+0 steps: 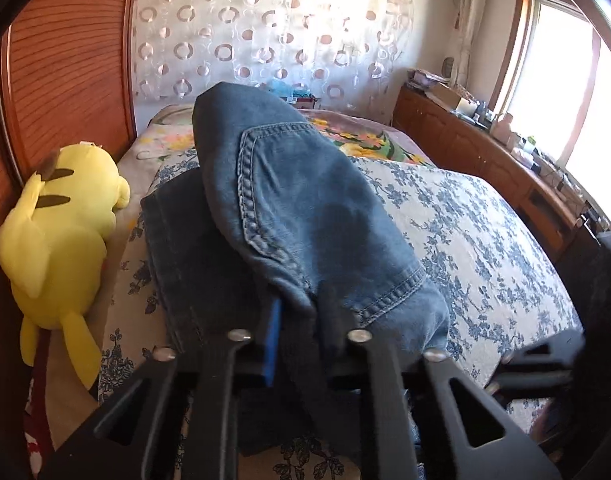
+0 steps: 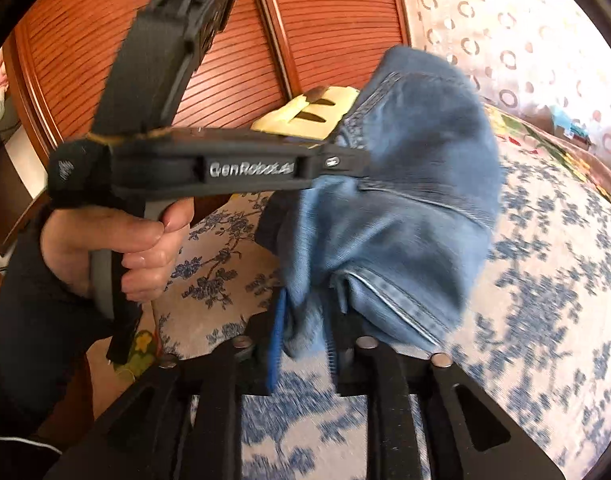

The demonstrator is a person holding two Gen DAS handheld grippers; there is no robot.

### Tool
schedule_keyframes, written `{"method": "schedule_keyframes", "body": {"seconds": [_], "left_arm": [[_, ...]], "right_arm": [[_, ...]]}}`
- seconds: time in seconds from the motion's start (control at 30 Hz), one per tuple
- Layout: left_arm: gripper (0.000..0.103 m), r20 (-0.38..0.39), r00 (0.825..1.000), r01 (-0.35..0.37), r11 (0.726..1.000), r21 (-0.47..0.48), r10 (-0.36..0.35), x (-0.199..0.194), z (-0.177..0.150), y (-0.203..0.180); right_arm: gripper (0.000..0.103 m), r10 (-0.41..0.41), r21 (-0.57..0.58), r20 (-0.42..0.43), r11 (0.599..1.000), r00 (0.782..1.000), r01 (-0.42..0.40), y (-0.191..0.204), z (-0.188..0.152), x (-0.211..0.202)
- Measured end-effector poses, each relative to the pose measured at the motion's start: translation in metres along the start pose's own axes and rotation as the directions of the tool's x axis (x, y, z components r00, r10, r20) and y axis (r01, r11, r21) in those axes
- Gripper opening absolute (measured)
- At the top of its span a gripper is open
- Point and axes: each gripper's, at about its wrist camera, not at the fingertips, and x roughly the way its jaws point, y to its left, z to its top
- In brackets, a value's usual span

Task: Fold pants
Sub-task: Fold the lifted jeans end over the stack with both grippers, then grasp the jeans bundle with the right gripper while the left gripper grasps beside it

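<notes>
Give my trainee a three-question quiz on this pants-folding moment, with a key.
1. True or false: the jeans lie fully flat on the bedspread.
2. What yellow thing lies beside the bed? A) pillow B) plush toy C) towel
3. Fill in: the left gripper is shut on the ____.

Key: 1. False, part of the denim is lifted in a bunch. 2. B. 3. jeans; the right gripper has denim between its fingers too.

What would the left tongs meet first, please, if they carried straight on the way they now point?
The jeans: the left tongs already pinch denim, and more of it lies heaped directly ahead, probably well before the flowered bedspread.
</notes>
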Motion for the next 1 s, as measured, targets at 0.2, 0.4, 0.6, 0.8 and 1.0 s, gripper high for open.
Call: {"method": "schedule_keyframes", "body": {"seconds": [0.2,0.4,0.6,0.8,1.0], "left_arm": [[0.01,0.043,0.999,-0.03,1.0,0.006,0.03,-0.016,0.001,0.003],[0.009,0.126,0.992,-0.015,1.0,-0.006,0.016,-0.049,0.013,0.004],[0.009,0.082,0.988,-0.128,0.991,-0.024,0.13,-0.04,0.01,0.031],[0.009,0.015,0.989,-0.144,0.988,-0.06,0.145,-0.014,-0.014,0.054],[0.01,0.031,0.992,-0.118,0.992,-0.046,0.12,-0.018,-0.012,0.049]], "right_arm": [[0.035,-0.091,0.029,0.074,0.996,0.993,0.089,-0.015,-0.004,-0.041],[0.036,-0.164,0.091,0.117,0.984,0.98,0.153,-0.038,0.001,-0.05],[0.036,-0.172,0.101,0.118,0.982,0.978,0.161,-0.044,0.008,-0.051],[0.036,-0.155,0.056,0.102,0.987,0.983,0.15,-0.047,0.031,-0.042],[0.036,-0.14,0.018,0.103,0.99,0.985,0.139,-0.055,0.06,-0.019]]}}
